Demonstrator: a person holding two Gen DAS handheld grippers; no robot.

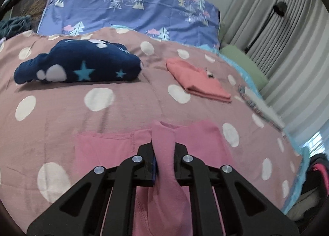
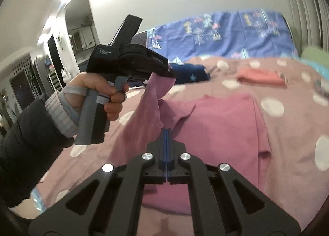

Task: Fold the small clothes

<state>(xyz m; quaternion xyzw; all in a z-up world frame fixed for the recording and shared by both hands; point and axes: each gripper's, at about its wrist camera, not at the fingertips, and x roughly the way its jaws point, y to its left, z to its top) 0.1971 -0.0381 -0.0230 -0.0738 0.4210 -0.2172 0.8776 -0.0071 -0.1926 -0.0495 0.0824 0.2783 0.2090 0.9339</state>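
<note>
A pink garment (image 1: 98,147) lies spread on the dotted bedspread (image 1: 127,116). My left gripper (image 1: 164,149) is shut on a bunched strip of it, which rises between the jaws. In the right wrist view a hand (image 2: 86,90) in a dark sleeve holds the left gripper (image 2: 171,74), lifting one corner of the pink garment (image 2: 216,122) off the bed. My right gripper (image 2: 166,132) hovers just over the garment's near edge. Its blue pads are pressed together and I see no cloth between them.
A folded navy star-print piece (image 1: 78,67) and a folded coral garment (image 1: 197,79) rest farther back on the bed. Beyond them lies blue tree-print bedding (image 1: 131,5). A green pillow (image 1: 242,59) and grey curtains (image 1: 287,40) line the right side.
</note>
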